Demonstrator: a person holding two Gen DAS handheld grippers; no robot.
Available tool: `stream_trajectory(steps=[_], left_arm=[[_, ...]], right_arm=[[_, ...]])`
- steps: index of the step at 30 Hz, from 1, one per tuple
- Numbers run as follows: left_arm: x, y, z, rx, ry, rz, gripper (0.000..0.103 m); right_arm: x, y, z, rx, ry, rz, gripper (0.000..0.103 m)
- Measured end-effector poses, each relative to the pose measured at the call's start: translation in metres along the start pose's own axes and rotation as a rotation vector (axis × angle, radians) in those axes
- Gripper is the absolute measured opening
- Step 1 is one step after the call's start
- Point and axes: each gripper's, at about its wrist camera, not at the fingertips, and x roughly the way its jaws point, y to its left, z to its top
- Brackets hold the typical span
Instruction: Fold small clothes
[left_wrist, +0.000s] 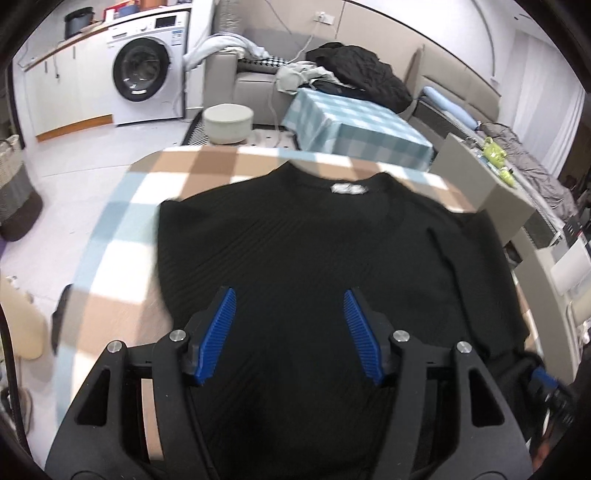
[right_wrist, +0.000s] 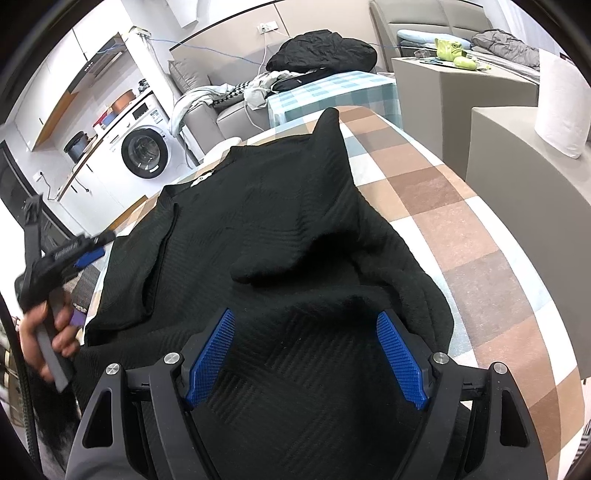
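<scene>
A black ribbed sweater (left_wrist: 295, 251) lies flat on the table with the brown, white and blue checked cloth (left_wrist: 122, 236), its white neck label (left_wrist: 349, 188) at the far end. In the right wrist view the sweater (right_wrist: 280, 206) has its left side folded in and a sleeve (right_wrist: 332, 155) lying across the body. My left gripper (left_wrist: 289, 295) hovers open over the near part of the sweater, nothing between its blue pads. My right gripper (right_wrist: 306, 315) is open above the sweater's near hem. A hand (right_wrist: 48, 332) holds the left gripper (right_wrist: 85, 254) at the table's left edge.
Beyond the table stand a round stool (left_wrist: 229, 122), a washing machine (left_wrist: 147, 66), a second table with a blue checked cloth (left_wrist: 354, 125) and a sofa piled with clothes (left_wrist: 354, 74). A grey cabinet (right_wrist: 517, 177) with a white paper roll (right_wrist: 565, 110) flanks the right side.
</scene>
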Motion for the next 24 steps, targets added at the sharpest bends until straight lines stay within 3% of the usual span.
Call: stream_trajectory(steps=[8, 17, 21, 23, 24], left_arm=[[-0.077, 0.032, -0.077, -0.013, -0.036, 0.081, 0.084], [-0.136, 0.064, -0.164, -0.031, -0.034, 0.127, 0.084], [-0.151, 0.07, -0.194, -0.034, -0.046, 0.153, 0.084], [-0.157, 0.074, -0.207, -0.037, -0.049, 0.167, 0.084], [-0.161, 0.076, -0.213, -0.035, -0.054, 0.172, 0.084]], right_arm=[[-0.029, -0.013, -0.006, -0.027, -0.017, 0.032, 0.085], [-0.062, -0.058, -0.04, -0.025, 0.003, -0.013, 0.089], [-0.063, -0.071, -0.058, -0.024, 0.01, 0.021, 0.089], [-0.062, -0.075, -0.063, -0.028, -0.007, 0.03, 0.086], [-0.063, -0.077, -0.064, -0.031, -0.012, 0.034, 0.077]])
